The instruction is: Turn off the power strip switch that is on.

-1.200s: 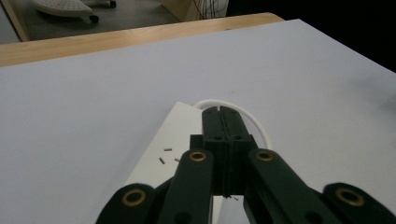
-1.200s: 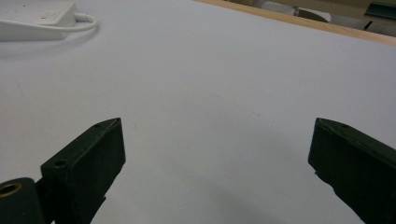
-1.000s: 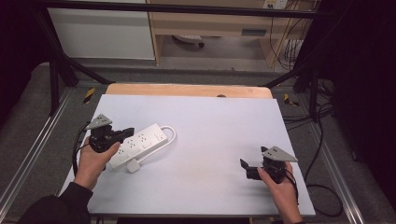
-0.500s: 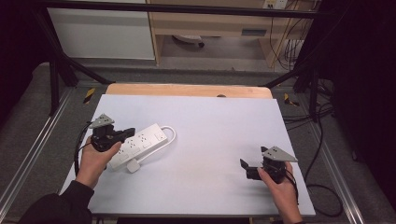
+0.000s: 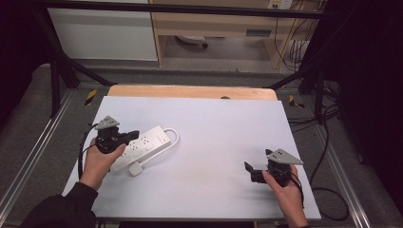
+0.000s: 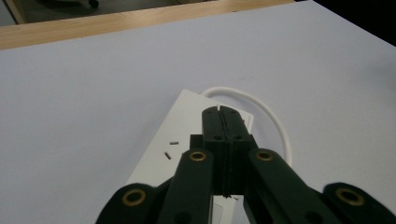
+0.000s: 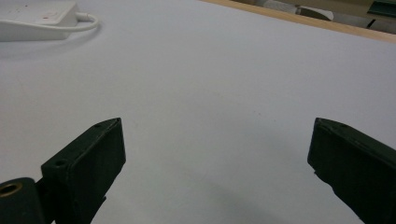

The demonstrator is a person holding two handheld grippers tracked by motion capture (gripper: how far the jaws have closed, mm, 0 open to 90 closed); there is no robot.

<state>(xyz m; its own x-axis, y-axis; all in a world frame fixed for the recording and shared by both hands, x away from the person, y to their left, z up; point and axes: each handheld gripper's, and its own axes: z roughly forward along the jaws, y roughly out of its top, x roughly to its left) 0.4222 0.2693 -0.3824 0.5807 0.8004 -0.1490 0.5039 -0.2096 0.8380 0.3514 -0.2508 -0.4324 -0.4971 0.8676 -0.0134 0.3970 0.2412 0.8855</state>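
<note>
Power strip (image 5: pixel 142 148) flat near left edge of table (image 5: pixel 209 118), long axis slanting from near-left toward far-right, white cord (image 5: pixel 174 137) looping off its far end. Left gripper (image 5: pixel 130 136) directly over strip, pointing along that axis, jaws clenched with nothing between them; tips possibly touching the top face, contact unclear from left gripper view. Right gripper (image 5: pixel 248 167) well apart by near-right corner, jaws spread wide over bare surface. Left hand far nearer.
</note>
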